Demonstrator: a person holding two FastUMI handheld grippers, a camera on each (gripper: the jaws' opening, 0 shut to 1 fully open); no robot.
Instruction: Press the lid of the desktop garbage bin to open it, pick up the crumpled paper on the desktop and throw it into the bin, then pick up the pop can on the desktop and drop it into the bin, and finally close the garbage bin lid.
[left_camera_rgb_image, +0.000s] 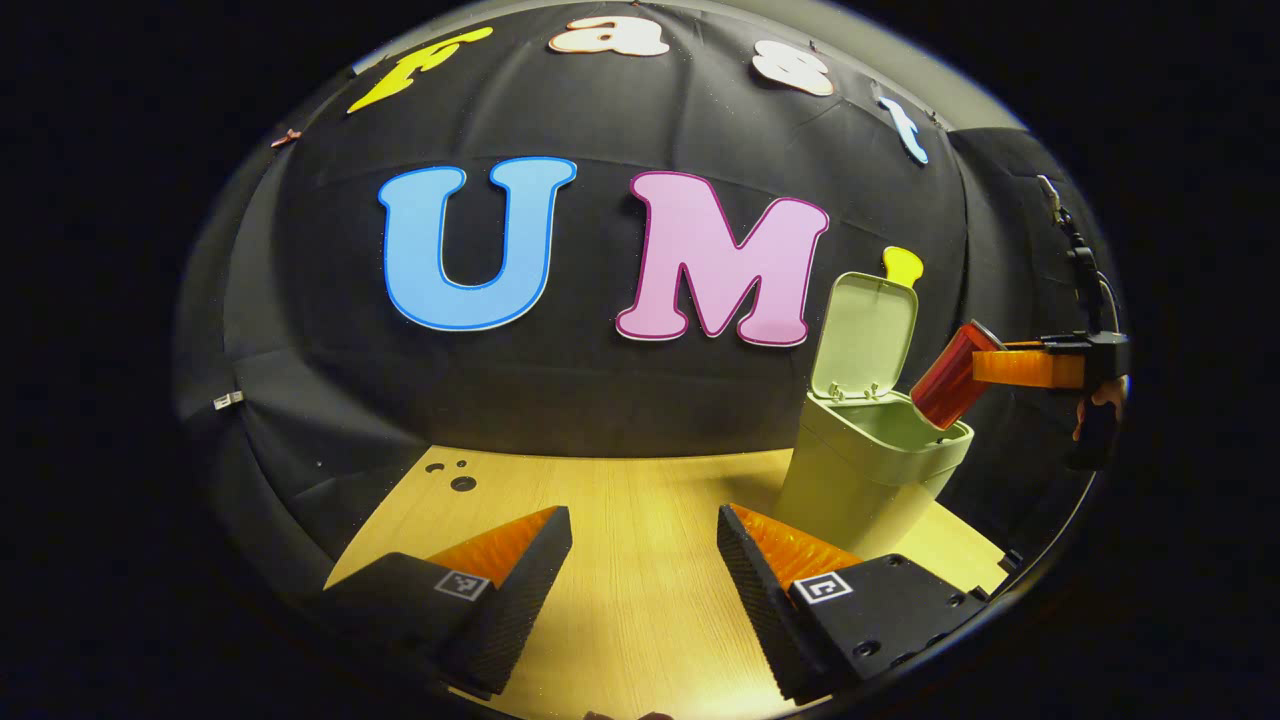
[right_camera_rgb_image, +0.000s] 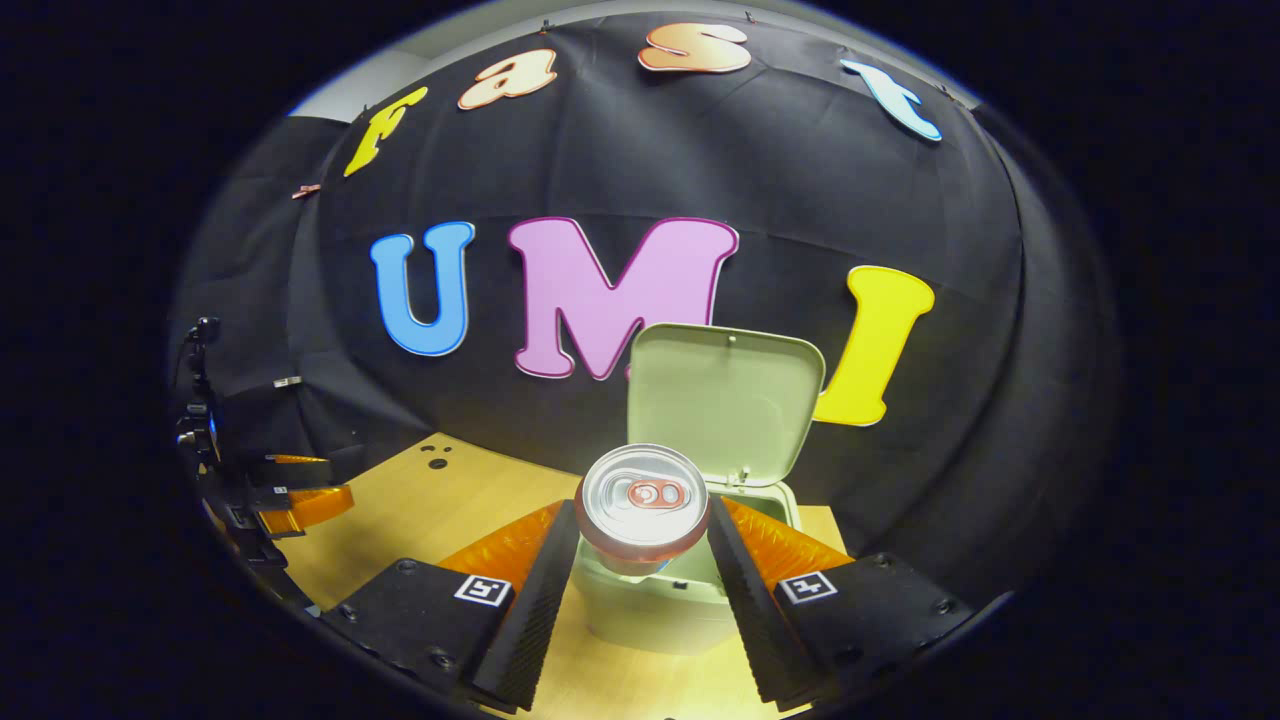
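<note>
The pale green bin (left_camera_rgb_image: 870, 480) stands on the right of the wooden table, its lid (left_camera_rgb_image: 865, 335) swung upright. A red pop can (left_camera_rgb_image: 950, 380) hangs tilted over the bin's open mouth, held by my right gripper (left_camera_rgb_image: 1000, 365). In the right gripper view the can (right_camera_rgb_image: 640, 495) shows its silver top, and both fingers of my right gripper (right_camera_rgb_image: 643, 512) press on its sides above the bin (right_camera_rgb_image: 650, 610) and raised lid (right_camera_rgb_image: 725, 400). My left gripper (left_camera_rgb_image: 644, 515) is open over the table, left of the bin, with nothing between its fingers. It also appears far left (right_camera_rgb_image: 320, 500).
The wooden table (left_camera_rgb_image: 640, 590) runs from the bin to the left. A few small dark holes (left_camera_rgb_image: 455, 475) mark its back left corner. Black cloth closes the booth behind and to the sides. A hand (left_camera_rgb_image: 1100, 400) holds the right gripper.
</note>
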